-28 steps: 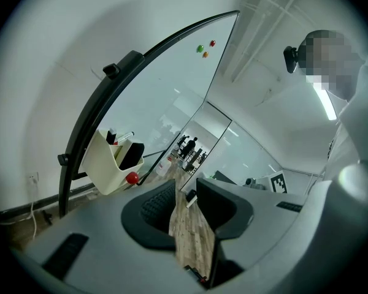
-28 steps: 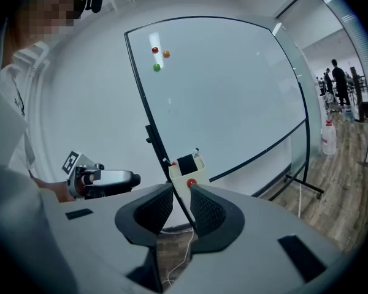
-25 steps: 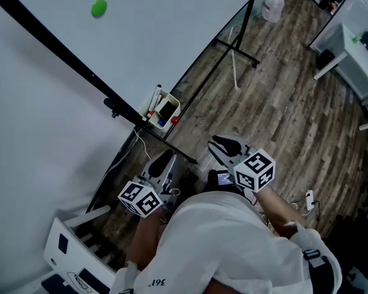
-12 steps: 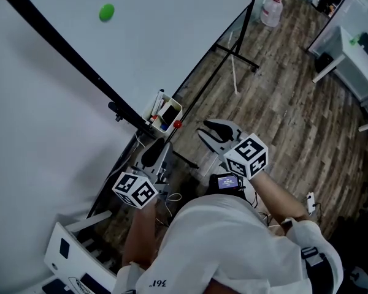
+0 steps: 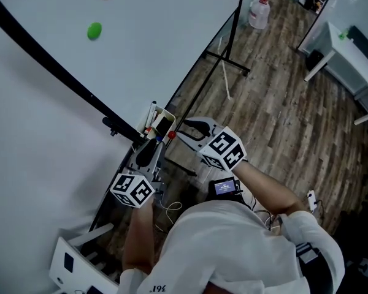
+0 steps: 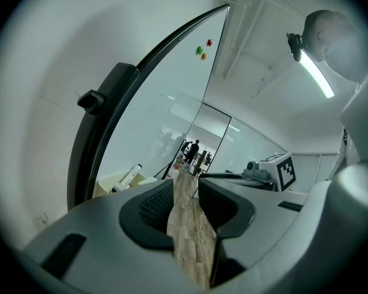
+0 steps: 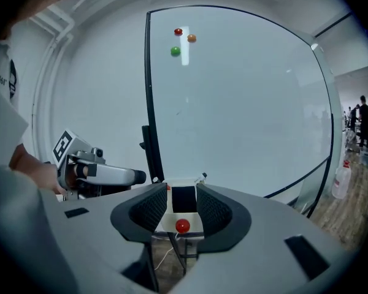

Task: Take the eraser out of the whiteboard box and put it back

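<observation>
eraser (image 7: 184,198): black, inside whiteboard box (image 5: 167,113) | right hand-held gripper (image 5: 181,128): jaws just opening, half apart, empty, near box, facing it | left hand-held gripper (image 5: 151,147): jaws just opening, narrow gap, empty, just beside box

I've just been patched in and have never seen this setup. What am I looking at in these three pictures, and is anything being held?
There is no robot: a person holds a two-jaw gripper in each hand. The head view looks down from the person's head at the left gripper and right gripper. The other two pictures come from cameras riding on the grippers, looking along their jaws. Ahead stands a large white whiteboard; a small cream box sits at its frame with a black block, probably the eraser, inside. Both pairs of jaws have just been opening and grip nothing: between the left pair only the wooden floor shows, and through the right pair's gap the box shows ahead.
</observation>
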Demonstrator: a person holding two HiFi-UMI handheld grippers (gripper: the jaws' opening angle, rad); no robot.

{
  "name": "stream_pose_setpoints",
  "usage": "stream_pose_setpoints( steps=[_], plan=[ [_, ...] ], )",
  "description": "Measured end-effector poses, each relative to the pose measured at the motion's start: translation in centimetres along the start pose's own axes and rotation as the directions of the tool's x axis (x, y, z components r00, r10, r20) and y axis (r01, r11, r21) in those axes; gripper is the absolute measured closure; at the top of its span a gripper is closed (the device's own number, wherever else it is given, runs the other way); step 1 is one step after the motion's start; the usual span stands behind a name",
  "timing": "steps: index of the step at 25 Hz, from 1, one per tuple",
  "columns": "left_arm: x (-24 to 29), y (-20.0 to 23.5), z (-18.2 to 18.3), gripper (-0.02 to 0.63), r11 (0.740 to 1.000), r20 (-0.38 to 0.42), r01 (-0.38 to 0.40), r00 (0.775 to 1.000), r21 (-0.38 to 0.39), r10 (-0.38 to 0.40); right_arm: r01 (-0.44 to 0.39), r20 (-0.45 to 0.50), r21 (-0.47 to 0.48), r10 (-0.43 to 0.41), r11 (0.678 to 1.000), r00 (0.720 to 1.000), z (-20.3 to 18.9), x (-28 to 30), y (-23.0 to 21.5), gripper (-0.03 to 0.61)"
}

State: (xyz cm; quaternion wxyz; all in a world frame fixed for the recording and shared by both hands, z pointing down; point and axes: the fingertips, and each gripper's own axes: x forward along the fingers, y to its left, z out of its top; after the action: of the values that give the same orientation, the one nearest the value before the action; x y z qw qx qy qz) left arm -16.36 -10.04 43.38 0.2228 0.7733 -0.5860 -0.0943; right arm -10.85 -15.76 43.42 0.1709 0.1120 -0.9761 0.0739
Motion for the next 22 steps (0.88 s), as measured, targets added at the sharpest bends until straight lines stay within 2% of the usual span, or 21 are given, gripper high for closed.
stream_pose_setpoints(
  steps=[14, 22],
  plan=[
    [1.4, 1.9, -1.1, 0.491, 0.998, -0.046, -0.054, 0.997, 0.024, 0.055, -0.034, -0.116, -0.057, 0.027, 0.998, 0.993, -2.3, 5.0, -0.4, 0.382],
    [1.8, 3.5, -2.3, 0.477, 0.995, -0.072, -0.099, 0.992, 0.025, 0.100, -0.046, -0.145, -0.067, 0.036, 0.997, 0.989, -3.0, 6.7, -0.5, 0.357]
  ],
)
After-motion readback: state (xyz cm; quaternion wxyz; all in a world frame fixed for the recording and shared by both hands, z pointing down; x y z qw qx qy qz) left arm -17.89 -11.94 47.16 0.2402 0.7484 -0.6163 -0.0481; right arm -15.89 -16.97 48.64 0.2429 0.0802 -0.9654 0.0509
